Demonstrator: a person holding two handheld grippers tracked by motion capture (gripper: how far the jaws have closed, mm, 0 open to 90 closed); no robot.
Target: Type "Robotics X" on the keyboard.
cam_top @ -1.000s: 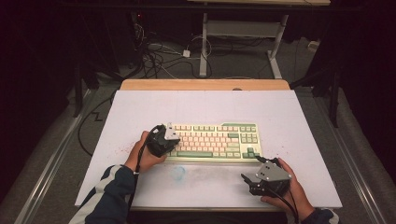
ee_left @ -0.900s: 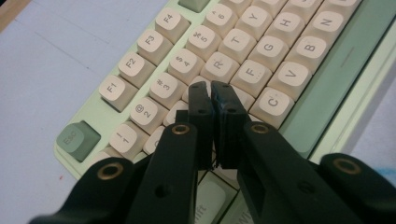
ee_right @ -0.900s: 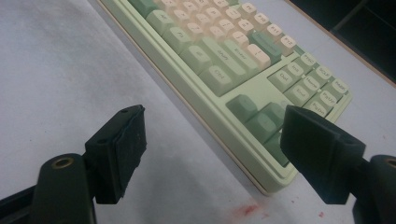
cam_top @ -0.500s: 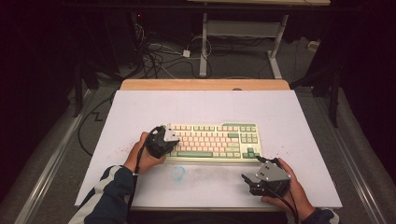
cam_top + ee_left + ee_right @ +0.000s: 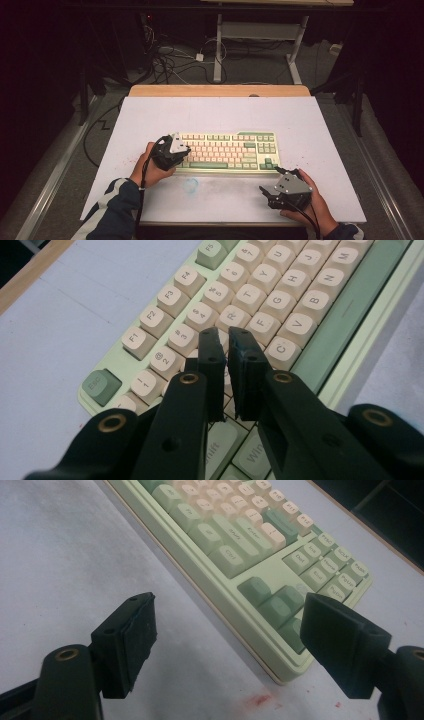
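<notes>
A pale green keyboard (image 5: 227, 150) with cream keys lies in the middle of the white table top (image 5: 225, 115). My left gripper (image 5: 187, 155) rests over its left end, held in the person's left hand. In the left gripper view the two black jaws (image 5: 226, 337) stand almost together above the letter keys (image 5: 280, 305). A thin slit shows between them and nothing is in it; they have just been opening slightly. My right gripper (image 5: 271, 181) sits on the table in front of the keyboard's near right corner (image 5: 285, 672). Its jaws (image 5: 230, 607) are wide open and hold nothing.
A faint blue smudge (image 5: 190, 185) marks the table in front of the keyboard, and small red stains (image 5: 260, 700) lie by its corner. A wooden strip (image 5: 220, 91) edges the far side. Cables (image 5: 165, 60) and a desk frame (image 5: 260, 30) stand on the floor beyond.
</notes>
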